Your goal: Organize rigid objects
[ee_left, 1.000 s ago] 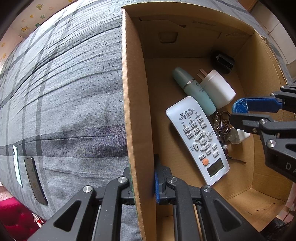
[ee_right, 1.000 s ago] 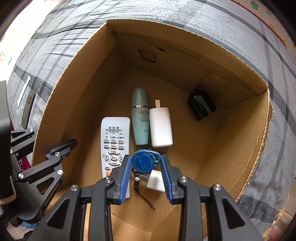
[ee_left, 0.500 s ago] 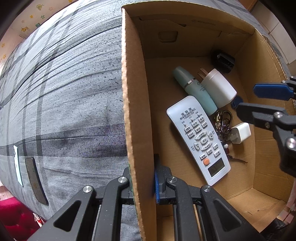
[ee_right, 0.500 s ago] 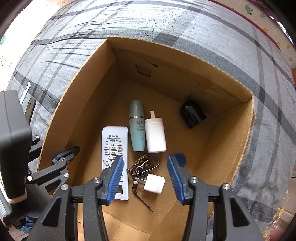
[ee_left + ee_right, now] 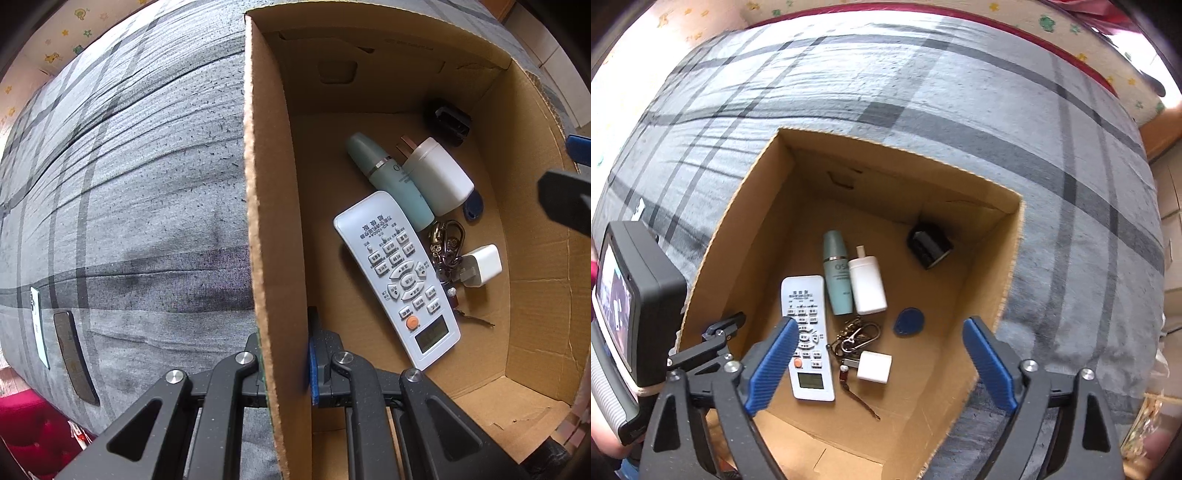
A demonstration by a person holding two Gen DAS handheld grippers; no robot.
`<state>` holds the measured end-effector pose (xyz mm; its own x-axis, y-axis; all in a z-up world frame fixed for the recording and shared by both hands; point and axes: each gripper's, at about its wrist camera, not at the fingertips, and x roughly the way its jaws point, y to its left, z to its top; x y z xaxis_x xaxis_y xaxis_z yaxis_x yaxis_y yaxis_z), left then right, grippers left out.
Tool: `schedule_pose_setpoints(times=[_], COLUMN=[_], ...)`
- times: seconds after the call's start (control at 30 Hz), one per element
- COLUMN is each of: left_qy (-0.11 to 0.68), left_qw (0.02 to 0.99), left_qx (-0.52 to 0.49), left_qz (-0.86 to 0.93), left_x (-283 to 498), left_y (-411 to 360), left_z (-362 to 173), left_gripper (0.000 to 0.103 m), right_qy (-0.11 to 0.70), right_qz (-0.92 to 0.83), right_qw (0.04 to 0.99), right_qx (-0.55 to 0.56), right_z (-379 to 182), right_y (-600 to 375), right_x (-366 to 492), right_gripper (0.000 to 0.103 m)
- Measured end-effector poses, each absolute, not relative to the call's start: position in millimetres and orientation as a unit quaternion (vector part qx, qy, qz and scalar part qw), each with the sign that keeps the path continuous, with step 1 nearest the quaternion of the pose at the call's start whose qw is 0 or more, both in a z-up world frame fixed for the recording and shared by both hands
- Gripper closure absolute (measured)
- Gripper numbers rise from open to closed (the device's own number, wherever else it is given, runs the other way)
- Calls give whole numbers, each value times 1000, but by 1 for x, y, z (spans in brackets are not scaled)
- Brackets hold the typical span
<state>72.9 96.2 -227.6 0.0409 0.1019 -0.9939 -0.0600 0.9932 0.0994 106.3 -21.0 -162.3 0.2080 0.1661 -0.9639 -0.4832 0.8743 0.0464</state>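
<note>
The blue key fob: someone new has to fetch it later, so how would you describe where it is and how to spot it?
Look inside the open cardboard box on the grey plaid bed. On its floor, just right of the white bottle and above the white charger cube, lies the blue key fob. It is the only blue, flat, teardrop-shaped item there.

Right gripper: black speckled plastic frame, silver screws, ribbed blue pads; triangular cutouts.
</note>
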Motion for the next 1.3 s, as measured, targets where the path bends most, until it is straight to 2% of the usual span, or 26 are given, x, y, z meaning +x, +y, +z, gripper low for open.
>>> schedule_pose_setpoints(times=[0.1,0.47,0.5,0.57,0.63,0.7,0.8,0.87,1.3], left_qy=[690,687,686,678,669,664,661,659,648], left_qw=[722,724,724,730,738,742,745,748,759], left_qx=[16,23,27,39,36,28,20,12,1], left_qz=[57,66,67,78,82,88,88,84,71], left_x=[73,68,68,68,69,69,70,69,50], left_y=[94,88,88,87,87,87,88,89,80], left_z=[-226,-216,-215,-209,-203,-197,-189,-183,-136], left_gripper=[91,87,84,68,36,21,15,1,0], right_qy=[590,589,589,588,584,581,577,575,556], right_qz=[203,175,174,175,175,175,174,174,169], right_qw=[772,783,783,784,786,788,791,793,809], right_qx=[-121,-102,-101,-99,-99,-99,-100,-99,-87], right_z=[-158,-149,-149,-147,-144,-141,-136,-132,-92], right_y=[-32,-57,-58,-61,-63,-65,-68,-70,-80], right_x=[105,96,95,93,90,87,84,81,59], right_gripper=[1,0,0,0,0,0,0,0,0])
